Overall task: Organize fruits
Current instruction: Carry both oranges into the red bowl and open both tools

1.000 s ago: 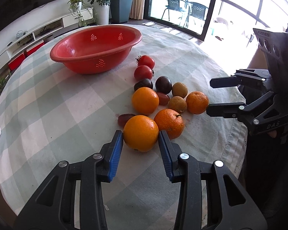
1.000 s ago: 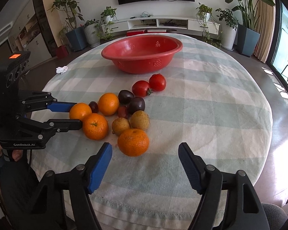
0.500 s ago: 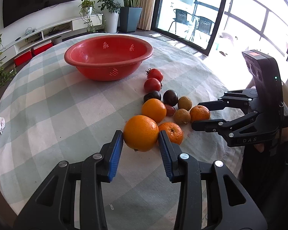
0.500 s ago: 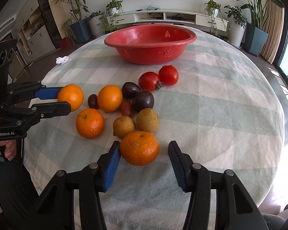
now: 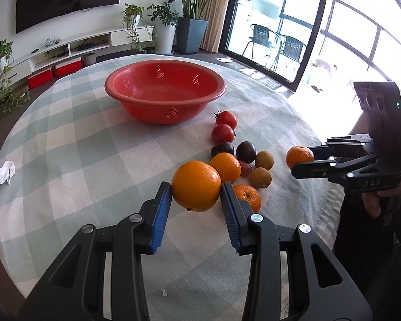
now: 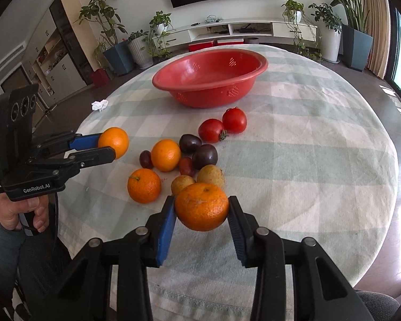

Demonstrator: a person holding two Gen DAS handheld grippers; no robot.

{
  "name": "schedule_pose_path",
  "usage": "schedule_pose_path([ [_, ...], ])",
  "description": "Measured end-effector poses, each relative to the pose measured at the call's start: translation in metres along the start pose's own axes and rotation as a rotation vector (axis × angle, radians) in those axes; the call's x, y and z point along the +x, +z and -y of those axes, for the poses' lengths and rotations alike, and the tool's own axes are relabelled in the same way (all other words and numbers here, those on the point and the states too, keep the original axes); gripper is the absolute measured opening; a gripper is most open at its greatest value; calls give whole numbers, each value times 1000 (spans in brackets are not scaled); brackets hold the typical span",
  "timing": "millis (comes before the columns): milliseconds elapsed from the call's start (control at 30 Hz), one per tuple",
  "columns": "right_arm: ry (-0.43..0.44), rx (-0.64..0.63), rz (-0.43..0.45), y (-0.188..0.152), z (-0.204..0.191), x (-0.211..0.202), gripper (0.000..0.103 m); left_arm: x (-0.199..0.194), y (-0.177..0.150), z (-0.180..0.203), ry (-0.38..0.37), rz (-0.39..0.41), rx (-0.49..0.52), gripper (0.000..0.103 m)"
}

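My left gripper (image 5: 195, 196) is shut on a large orange (image 5: 196, 186) and holds it above the table; the same orange shows in the right wrist view (image 6: 114, 142). My right gripper (image 6: 202, 210) is shut on a mandarin orange (image 6: 202, 206), lifted off the cloth; it also shows in the left wrist view (image 5: 299, 156). A red basket bowl (image 5: 136, 85) stands empty at the far side. On the cloth lie two oranges (image 6: 165, 155), two red tomatoes (image 6: 234, 120), dark plums (image 6: 204, 156) and two brown kiwis (image 6: 210, 177).
The round table (image 6: 320, 147) has a green-and-white checked cloth. A crumpled white tissue (image 5: 3, 171) lies near its left edge. The table edge is close below both grippers. Potted plants and a TV shelf stand beyond the table.
Both grippers have lifted their fruit off the cloth. The right gripper closed on the mandarin and raised it; the left raised the large orange higher toward the bowl.
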State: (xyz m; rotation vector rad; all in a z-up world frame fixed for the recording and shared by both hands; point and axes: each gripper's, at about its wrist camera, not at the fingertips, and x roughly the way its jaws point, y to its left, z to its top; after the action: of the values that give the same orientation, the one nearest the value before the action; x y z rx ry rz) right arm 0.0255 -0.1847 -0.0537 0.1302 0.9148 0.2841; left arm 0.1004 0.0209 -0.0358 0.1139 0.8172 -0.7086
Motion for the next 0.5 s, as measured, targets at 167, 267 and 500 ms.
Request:
schedule_pose_path([
  [167, -43, 56, 68, 23, 31, -23, 41, -15, 12, -15, 17, 50, -55, 36],
  [267, -69, 108, 102, 39, 55, -32, 41, -21, 25, -23, 46, 65, -63, 36],
  [500, -101, 84, 176, 98, 67, -33, 41, -19, 91, -34, 122, 107, -36, 36],
])
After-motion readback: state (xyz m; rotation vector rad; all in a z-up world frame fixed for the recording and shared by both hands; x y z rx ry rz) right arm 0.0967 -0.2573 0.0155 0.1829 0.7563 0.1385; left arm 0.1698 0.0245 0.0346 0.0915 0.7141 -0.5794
